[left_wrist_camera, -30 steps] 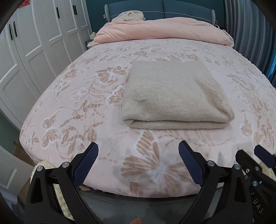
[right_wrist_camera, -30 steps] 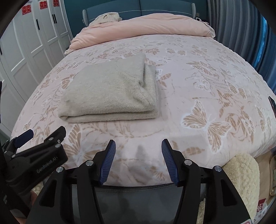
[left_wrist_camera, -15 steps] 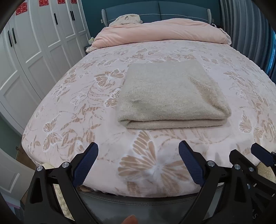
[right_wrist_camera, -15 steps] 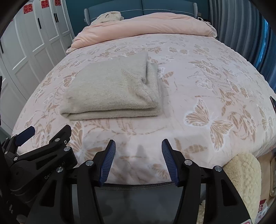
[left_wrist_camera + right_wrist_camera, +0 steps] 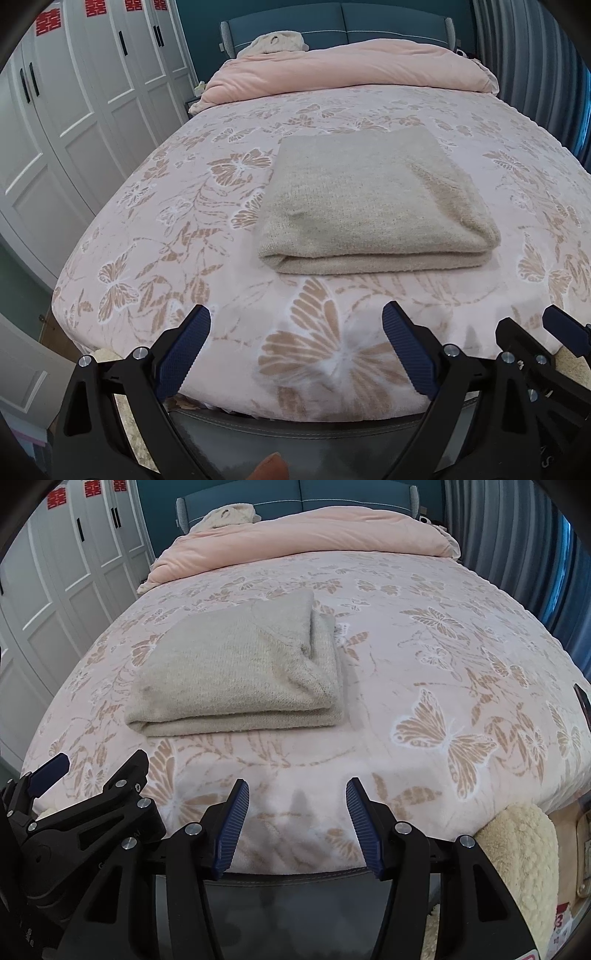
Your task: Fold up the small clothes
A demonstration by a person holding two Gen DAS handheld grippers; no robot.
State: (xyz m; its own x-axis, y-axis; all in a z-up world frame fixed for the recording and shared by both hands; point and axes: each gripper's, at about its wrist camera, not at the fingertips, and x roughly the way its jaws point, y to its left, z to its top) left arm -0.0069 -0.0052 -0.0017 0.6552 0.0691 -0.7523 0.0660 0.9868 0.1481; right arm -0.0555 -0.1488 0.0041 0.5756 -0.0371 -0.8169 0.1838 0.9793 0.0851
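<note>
Left gripper (image 5: 295, 350) & right gripper (image 5: 297, 825) side by side, both jaws apart, empty.

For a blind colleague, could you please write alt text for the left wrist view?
A folded beige knit garment lies on a pink bedspread with a butterfly pattern, untouched. The open left gripper hovers near the foot of the bed, with the right gripper beside it. A rolled pink duvet and white wardrobe doors are behind.

The folded garment (image 5: 373, 206) lies on the bed (image 5: 155, 236), ahead of both grippers. Behind it, a rolled duvet (image 5: 347, 70) spans the head end. Wardrobe doors (image 5: 70, 110) stand left of the bed.
</note>
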